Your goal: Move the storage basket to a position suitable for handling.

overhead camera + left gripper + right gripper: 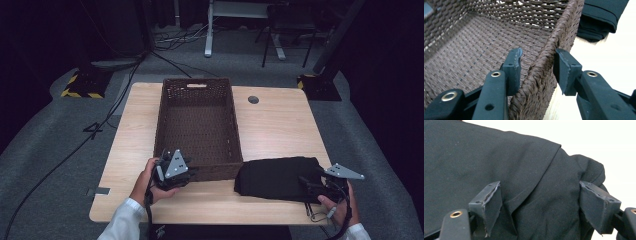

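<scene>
With the left gripper (pixel 536 67) straddling the near wall of the wicker basket (pixel 197 125), fingers not yet pinching it, and the right gripper's (pixel 540 207) fingers wide over the folded black cloth (pixel 277 177) on the bench (pixel 280 125), an unsteadied basket could slide, or a shallow pinch unfold the cloth.

One wicker basket (pixel 198 127), one folded black cloth (pixel 277 177), two claws.

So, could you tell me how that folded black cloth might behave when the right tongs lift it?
The black cloth is probably floppy: it shows soft folds and creases, so it would likely sag and unfold. It looks light, lying flat on the table. The matte weave probably grips well in the right tongs.
</scene>
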`<control>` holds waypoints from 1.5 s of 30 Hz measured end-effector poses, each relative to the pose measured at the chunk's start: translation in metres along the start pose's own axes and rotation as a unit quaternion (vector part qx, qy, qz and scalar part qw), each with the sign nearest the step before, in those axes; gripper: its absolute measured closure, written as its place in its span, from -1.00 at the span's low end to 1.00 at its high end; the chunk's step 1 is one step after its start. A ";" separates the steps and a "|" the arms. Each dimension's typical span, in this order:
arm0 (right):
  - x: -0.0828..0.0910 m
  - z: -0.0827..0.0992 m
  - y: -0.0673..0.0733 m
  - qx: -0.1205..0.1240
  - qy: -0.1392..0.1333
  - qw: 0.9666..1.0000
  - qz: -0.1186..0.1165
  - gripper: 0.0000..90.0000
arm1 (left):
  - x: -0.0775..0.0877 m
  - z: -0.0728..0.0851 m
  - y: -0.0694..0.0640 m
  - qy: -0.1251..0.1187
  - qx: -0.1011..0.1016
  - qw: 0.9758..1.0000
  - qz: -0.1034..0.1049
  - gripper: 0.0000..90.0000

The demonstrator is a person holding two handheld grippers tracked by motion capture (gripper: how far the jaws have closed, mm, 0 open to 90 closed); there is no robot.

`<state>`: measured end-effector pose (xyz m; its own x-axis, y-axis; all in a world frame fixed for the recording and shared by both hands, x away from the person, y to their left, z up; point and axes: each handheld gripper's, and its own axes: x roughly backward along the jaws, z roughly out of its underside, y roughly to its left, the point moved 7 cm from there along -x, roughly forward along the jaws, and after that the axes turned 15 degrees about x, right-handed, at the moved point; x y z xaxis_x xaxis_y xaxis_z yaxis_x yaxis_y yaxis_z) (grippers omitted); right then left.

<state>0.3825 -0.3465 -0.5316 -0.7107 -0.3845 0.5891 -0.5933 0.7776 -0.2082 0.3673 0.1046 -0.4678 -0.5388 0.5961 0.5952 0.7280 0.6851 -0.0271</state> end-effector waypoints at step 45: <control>-0.013 -0.013 0.026 0.013 -0.001 0.999 -0.034 -0.55 | -0.050 -0.034 -0.033 0.026 0.038 0.999 -0.019 0.00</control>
<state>0.3811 -0.3152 -0.5347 -0.6692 -0.4370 0.6010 -0.6496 0.7368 -0.1877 0.3846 0.0378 -0.4695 -0.5413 0.5486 0.6373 0.6722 0.7376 -0.0639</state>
